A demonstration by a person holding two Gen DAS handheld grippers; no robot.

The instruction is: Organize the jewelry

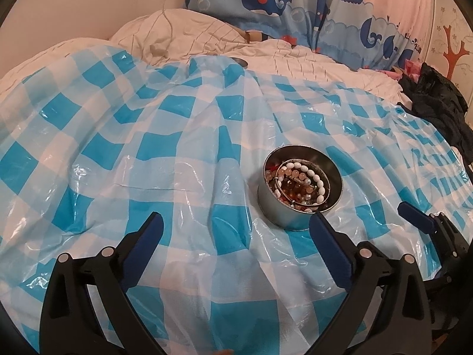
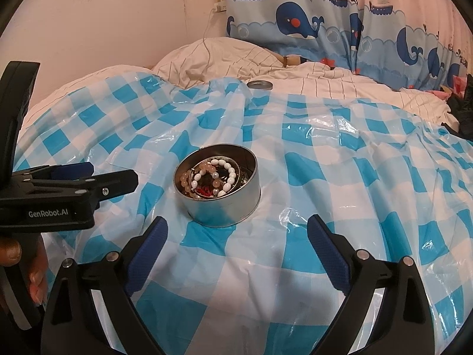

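1. Two grippers, the left gripper [image 1: 236, 230] and right gripper [image 2: 236, 232], hover released and empty.
2. A round metal tin [image 2: 218, 183] of beaded bracelets [image 2: 212, 177] sits on the bed's blue checkered plastic sheet [image 2: 325, 177], just ahead of both.

Both views downward, sharing tin [image 1: 300, 190]

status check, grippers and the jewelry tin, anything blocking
Left gripper open, empty. Right gripper open, empty. Round tin uncovered on the checkered sheet, bead bracelets inside; lid far behind it. Nothing in the way.
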